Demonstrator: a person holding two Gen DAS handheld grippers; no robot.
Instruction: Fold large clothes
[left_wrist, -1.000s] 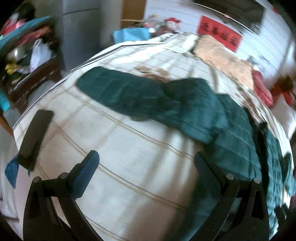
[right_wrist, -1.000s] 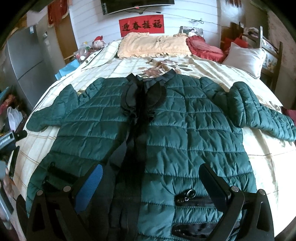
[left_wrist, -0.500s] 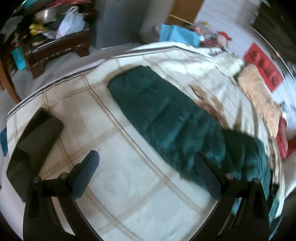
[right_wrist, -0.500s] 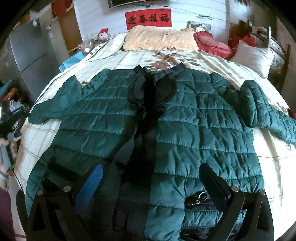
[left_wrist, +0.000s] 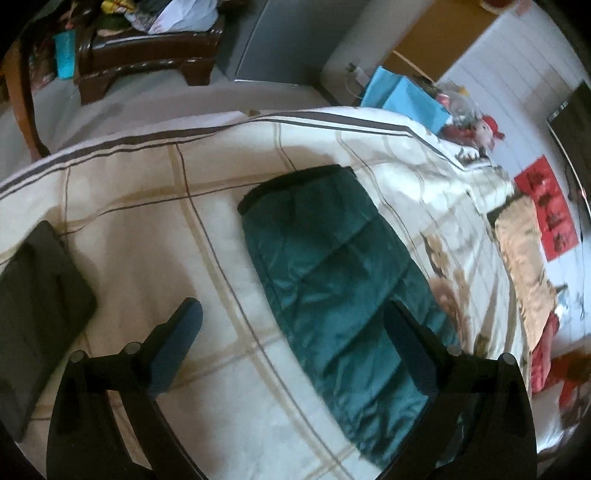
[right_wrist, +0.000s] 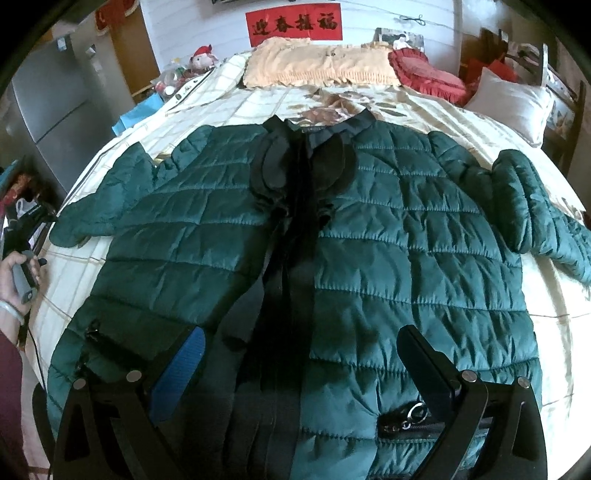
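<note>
A dark green quilted jacket (right_wrist: 388, 236) lies flat and face up on the bed (right_wrist: 554, 291), with a black collar and black front placket. Both sleeves spread outward. Its left sleeve (left_wrist: 332, 273) shows in the left wrist view, cuff toward the bed's edge. My left gripper (left_wrist: 295, 321) is open and empty, hovering above this sleeve. My right gripper (right_wrist: 301, 354) is open and empty above the jacket's lower front, near a zip pocket (right_wrist: 410, 421).
A flat black object (left_wrist: 33, 306) lies on the bed's left edge. A wooden bench (left_wrist: 147, 48), a grey fridge (right_wrist: 48, 96) and a blue bag (left_wrist: 406, 99) stand beside the bed. Pillows (right_wrist: 321, 62) lie at the head end.
My left gripper has swung left and closed in over the sleeve, whose cuff now fills the view. My right gripper has edged slightly forward over the jacket.
</note>
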